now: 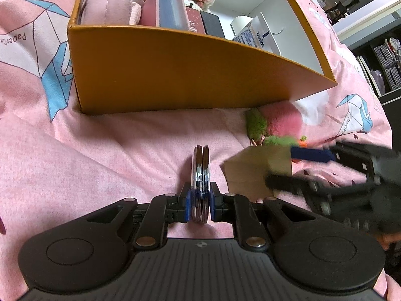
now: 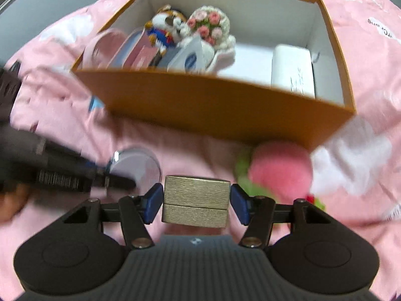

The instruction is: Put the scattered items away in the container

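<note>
An orange cardboard box stands on the pink bedspread and holds several items. My left gripper is shut on a round silver compact mirror, held on edge just above the spread; it also shows in the right wrist view. My right gripper is shut on a small gold box, which also shows blurred in the left wrist view. A pink and green plush toy lies against the orange box's near right corner.
Inside the box are a plush dog, a crocheted flower bouquet, a white case, a Vaseline packet and a pink case. Dark shelving stands at far right.
</note>
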Demonstrator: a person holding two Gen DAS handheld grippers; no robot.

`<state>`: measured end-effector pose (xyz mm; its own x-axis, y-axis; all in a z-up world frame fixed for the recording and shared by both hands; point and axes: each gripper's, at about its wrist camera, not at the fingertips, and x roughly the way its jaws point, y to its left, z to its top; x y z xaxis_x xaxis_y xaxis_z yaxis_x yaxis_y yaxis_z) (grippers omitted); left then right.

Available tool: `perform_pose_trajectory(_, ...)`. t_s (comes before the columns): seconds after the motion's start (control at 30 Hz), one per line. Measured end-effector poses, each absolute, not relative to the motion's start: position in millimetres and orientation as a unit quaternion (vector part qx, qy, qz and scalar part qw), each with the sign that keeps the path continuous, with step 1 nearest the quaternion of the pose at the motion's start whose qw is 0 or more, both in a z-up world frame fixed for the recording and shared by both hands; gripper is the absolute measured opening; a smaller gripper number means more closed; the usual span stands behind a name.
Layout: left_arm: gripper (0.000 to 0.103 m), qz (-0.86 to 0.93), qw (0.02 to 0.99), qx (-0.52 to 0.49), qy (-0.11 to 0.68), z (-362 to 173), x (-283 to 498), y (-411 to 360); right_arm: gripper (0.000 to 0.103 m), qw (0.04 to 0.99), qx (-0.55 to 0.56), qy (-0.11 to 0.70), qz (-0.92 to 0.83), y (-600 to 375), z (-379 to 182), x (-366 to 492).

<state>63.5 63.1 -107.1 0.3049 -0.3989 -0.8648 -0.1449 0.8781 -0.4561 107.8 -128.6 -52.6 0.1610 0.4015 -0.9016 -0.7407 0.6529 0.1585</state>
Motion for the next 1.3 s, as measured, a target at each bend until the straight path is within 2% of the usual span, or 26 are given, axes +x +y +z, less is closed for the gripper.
perform_pose_trajectory(0.2, 0.015, -0.086, 0.771, -0.231, 0.587, -108, 64, 64, 0.062, 0.713, -0.155, 0.565, 0.384, -152, -67, 95)
perform_pose_trajectory(0.33, 0.015, -0.087, 0.771, -0.231, 0.587, -108, 63, 65, 0.062, 0.714, -0.165, 0.562, 0.384, -149, -63, 95)
perform_pose_trajectory(0.4, 0.015, -0.087, 0.771, -0.23, 0.587, -108, 63, 66, 0.064, 0.715, -0.177, 0.553, 0.389, -144, -58, 96)
perform_pose_trajectory(0.47, 0.015, -0.087, 0.771, -0.23, 0.587, -108, 63, 66, 0.072, 0.714, -0.186, 0.546, 0.397, -139, -52, 100)
perform_pose_trajectory(0.53, 0.015, -0.087, 0.771, -0.23, 0.587, -108, 63, 66, 0.073, 0.71, -0.185, 0.546, 0.405, -133, -49, 107)
perform_pose_trajectory(0.73, 0.015, -0.088, 0.771, -0.23, 0.587, -108, 63, 66, 0.072, 0.681, -0.187, 0.574, 0.414, -112, -56, 136)
perform_pose_trajectory(0.83, 0.015, -0.088, 0.772, -0.229, 0.587, -108, 62, 66, 0.063, 0.65, -0.201, 0.605, 0.413, -100, -70, 145)
perform_pose_trajectory(0.93, 0.015, -0.089, 0.772, -0.228, 0.587, -108, 63, 65, 0.063, 0.628, -0.203, 0.629, 0.41, -99, -78, 150)
perform_pose_trajectory(1.3, 0.015, -0.098, 0.794, -0.215, 0.56, -93, 62, 59, 0.062, 0.675, -0.183, 0.57, 0.431, -128, -38, 135)
